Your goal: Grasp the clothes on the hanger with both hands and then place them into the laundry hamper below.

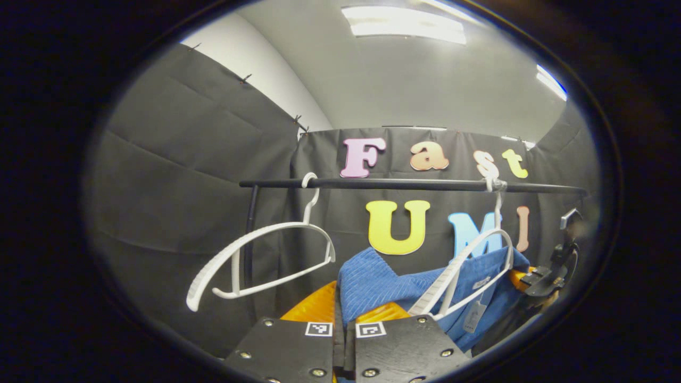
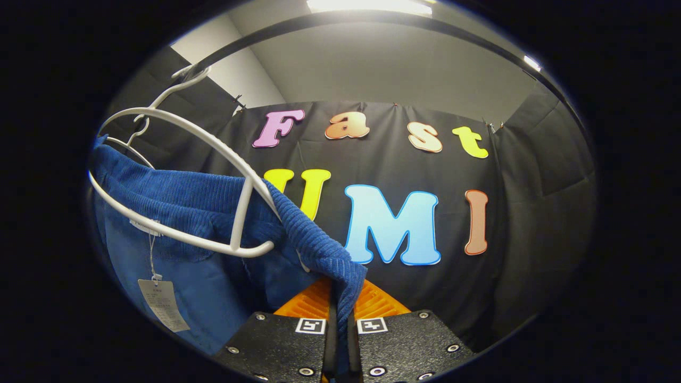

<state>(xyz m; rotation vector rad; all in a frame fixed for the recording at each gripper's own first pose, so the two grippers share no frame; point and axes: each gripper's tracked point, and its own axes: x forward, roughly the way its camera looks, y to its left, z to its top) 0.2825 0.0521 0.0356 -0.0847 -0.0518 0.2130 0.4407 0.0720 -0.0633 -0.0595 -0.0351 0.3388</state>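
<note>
With each hand-held gripper [image 1: 345, 319] [image 2: 340, 314] pinching the blue garment [image 2: 213, 213], lift evenly so you clear the white hanger [image 2: 213, 154].

The paper tag [image 2: 162, 304] hanging by a string from the blue garment [image 2: 175, 202] carries small print, too fine to read. The sewn-in label [image 1: 481, 283] at its collar is likewise illegible. Each gripper body carries square black-and-white markers [image 2: 311, 325], not text.
</note>
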